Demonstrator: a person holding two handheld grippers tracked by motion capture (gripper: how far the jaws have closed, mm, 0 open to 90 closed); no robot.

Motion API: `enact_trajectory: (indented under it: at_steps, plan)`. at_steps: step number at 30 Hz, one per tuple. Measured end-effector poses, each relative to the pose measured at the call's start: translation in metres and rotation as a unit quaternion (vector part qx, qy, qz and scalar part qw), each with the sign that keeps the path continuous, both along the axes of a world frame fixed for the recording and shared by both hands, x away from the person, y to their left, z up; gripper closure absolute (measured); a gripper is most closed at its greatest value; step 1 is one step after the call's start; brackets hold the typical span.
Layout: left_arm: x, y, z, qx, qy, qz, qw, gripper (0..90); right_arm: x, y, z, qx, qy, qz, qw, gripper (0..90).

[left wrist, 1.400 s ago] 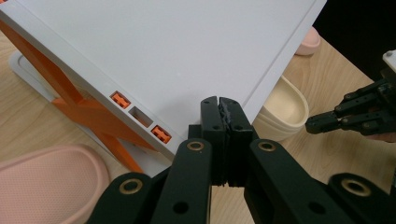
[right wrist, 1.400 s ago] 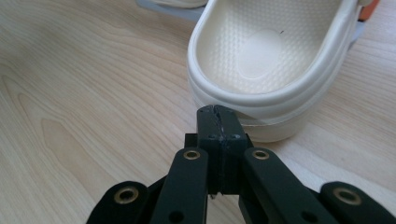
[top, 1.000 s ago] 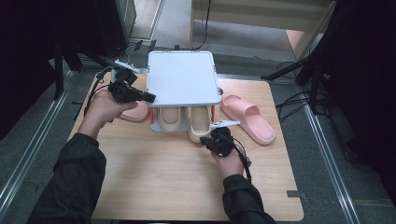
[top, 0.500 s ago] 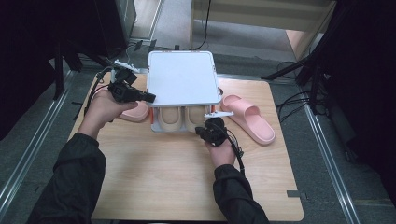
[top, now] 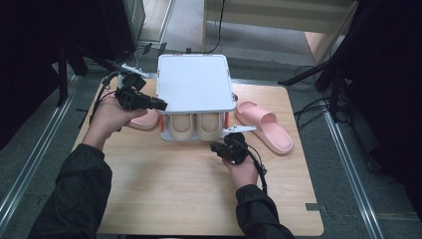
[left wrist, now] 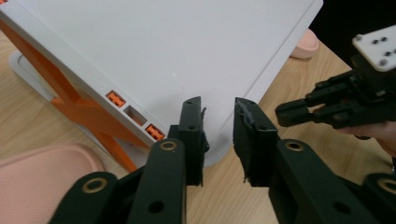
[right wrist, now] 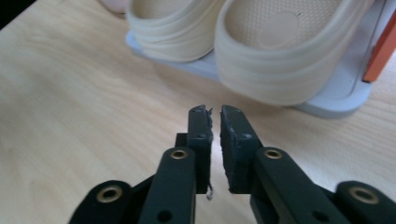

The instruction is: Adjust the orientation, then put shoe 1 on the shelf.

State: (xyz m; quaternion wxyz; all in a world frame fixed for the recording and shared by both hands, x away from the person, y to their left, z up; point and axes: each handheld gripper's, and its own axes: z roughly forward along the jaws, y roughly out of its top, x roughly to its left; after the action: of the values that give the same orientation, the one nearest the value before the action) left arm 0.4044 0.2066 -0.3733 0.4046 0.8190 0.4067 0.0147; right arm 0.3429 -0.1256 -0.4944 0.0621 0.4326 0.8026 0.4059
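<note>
A white two-level shoe rack (top: 194,82) stands at the table's far middle, with orange struts (left wrist: 88,112). Two cream slippers (top: 180,127) (top: 209,127) sit side by side on its lower shelf (right wrist: 336,100). My left gripper (top: 160,105) hovers at the near left corner of the rack's top (left wrist: 177,42). Its jaws have just been opening and stand apart with nothing between them (left wrist: 218,114). My right gripper (top: 216,148) rests low in front of the right cream slipper (right wrist: 289,51). Its jaws have also just been opening, to a narrow empty gap (right wrist: 215,114).
One pink slipper (top: 263,127) lies on the table right of the rack, another (top: 144,119) left of it under my left hand. The wooden tabletop (top: 174,189) is bare in front of the rack. Cables trail from both grippers.
My right gripper pushed in toward the rack, then drew back a little toward the person. The left hand stayed at the rack's corner.
</note>
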Motion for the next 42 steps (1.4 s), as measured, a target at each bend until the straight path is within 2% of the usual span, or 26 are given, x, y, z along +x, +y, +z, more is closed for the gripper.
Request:
enact_trajectory:
  at_steps: [2,5,8,11,15,20,23,26,33,37,40,42]
  plan:
    - [-0.004,0.003,0.002,-0.005,-0.001,0.007,1.0000,62.1,-0.006,-0.006,0.004,0.007,0.001,0.009,0.9999,80.0]
    - [-0.011,0.009,0.005,-0.015,-0.002,0.012,0.9998,52.6,-0.014,-0.014,0.010,0.019,0.000,0.021,0.9996,72.4]
    - [-0.019,0.015,0.008,-0.012,-0.012,0.031,0.9994,45.1,-0.024,-0.021,0.015,0.020,-0.007,0.041,0.9989,66.5]
    - [-0.026,0.024,0.007,-0.012,-0.008,0.046,0.9988,43.9,-0.032,-0.027,0.017,0.005,-0.024,0.049,0.9985,66.6]
    - [-0.030,0.035,0.001,-0.010,-0.010,0.063,0.9979,42.9,-0.040,-0.037,0.016,0.026,-0.019,0.050,0.9982,63.3]
    - [-0.032,0.050,-0.011,-0.011,-0.008,0.086,0.9962,41.5,-0.045,-0.046,0.016,0.032,-0.022,0.064,0.9972,60.3]
    - [-0.031,0.059,-0.022,-0.011,-0.009,0.103,0.9946,41.5,-0.045,-0.046,0.013,0.038,-0.015,0.065,0.9970,59.5]
    - [-0.029,0.067,-0.031,-0.014,-0.010,0.122,0.9924,41.6,-0.042,-0.042,0.009,0.034,-0.006,0.069,0.9970,59.1]
    - [-0.023,0.081,-0.053,-0.006,-0.007,0.149,0.9888,42.7,-0.037,-0.037,0.009,0.043,-0.006,0.072,0.9964,59.1]
    - [-0.016,0.084,-0.063,0.002,0.002,0.153,0.9882,43.0,-0.035,-0.039,0.009,0.043,-0.003,0.069,0.9967,59.1]
    - [-0.011,0.085,-0.069,0.008,0.000,0.158,0.9874,44.7,-0.035,-0.038,0.008,0.041,-0.003,0.070,0.9967,59.1]
    - [-0.009,0.087,-0.072,0.015,-0.007,0.159,0.9871,51.2,-0.036,-0.038,0.006,0.038,0.000,0.068,0.9970,59.1]
